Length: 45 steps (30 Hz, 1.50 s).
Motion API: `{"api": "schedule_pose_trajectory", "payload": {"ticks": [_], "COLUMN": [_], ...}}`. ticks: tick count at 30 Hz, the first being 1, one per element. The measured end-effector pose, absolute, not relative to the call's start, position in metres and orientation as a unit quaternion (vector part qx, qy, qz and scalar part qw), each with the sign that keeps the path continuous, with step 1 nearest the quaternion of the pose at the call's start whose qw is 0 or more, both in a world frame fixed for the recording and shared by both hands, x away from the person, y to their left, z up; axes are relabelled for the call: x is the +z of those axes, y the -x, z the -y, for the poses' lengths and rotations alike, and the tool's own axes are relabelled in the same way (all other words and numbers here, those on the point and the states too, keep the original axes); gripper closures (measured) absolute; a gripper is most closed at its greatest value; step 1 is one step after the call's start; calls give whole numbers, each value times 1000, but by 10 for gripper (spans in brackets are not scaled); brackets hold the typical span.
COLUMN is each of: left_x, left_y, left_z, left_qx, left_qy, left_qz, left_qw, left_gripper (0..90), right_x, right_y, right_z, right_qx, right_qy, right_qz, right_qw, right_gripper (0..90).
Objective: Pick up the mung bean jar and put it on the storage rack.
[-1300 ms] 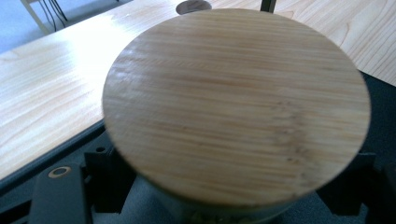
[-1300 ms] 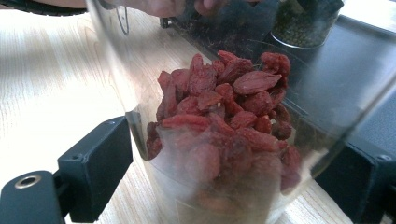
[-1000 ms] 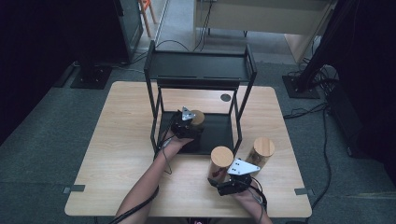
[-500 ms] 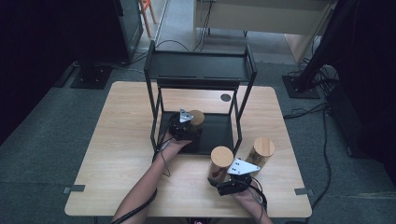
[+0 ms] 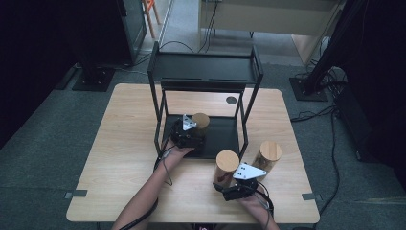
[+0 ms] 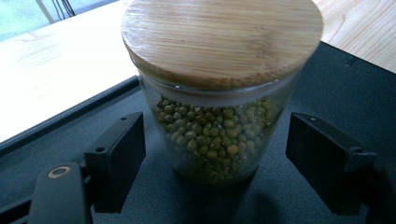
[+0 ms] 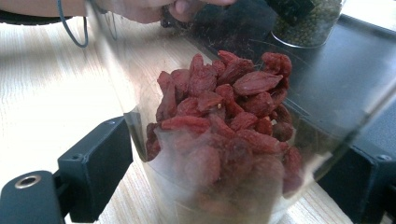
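Note:
A glass jar of green beans (image 6: 215, 140) with a bamboo lid stands on the bottom tray (image 5: 225, 139) of a black metal rack. My left gripper (image 6: 219, 135) is open around it, with a gap on each side. From above, the left gripper (image 5: 194, 133) sits just in front of that jar (image 5: 201, 122). A jar of red dried berries (image 7: 224, 135) sits between the jaws of my right gripper (image 7: 233, 172), which press on its glass. That wooden-lidded jar (image 5: 227, 165) is at the table's front right with the right gripper (image 5: 225, 181) at its base.
A third wooden-lidded jar (image 5: 268, 154) stands just right of the berry jar. The rack's top shelf (image 5: 206, 69) overhangs the tray, with posts (image 5: 158, 124) at its corners. A round hole (image 5: 231, 100) marks the tabletop behind. Bare wood lies to the left.
My left gripper has drawn back slightly toward the person while the bean jar stays on the tray. The right gripper and its jar have not moved.

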State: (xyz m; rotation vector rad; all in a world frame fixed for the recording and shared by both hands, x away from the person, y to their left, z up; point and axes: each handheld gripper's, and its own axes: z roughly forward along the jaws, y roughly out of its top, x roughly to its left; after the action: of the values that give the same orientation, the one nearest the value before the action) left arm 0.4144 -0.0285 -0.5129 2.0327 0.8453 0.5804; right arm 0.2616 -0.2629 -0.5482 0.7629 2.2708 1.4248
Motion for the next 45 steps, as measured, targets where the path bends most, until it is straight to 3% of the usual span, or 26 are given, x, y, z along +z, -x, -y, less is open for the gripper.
{"api": "schedule_pose_trajectory", "payload": {"ticks": [45], "left_x": [-515], "left_y": [-380], "left_z": [14], "left_qx": [233], "left_qy": [-799], "left_qz": [-337], "left_qw": [441], "left_gripper": [202], "right_x": [-548], "right_y": [-262], "right_z": [263], "right_qx": [503], "right_qy": [-269], "right_qz": [-802], "right_qw": [175], "right_gripper": [101]}}
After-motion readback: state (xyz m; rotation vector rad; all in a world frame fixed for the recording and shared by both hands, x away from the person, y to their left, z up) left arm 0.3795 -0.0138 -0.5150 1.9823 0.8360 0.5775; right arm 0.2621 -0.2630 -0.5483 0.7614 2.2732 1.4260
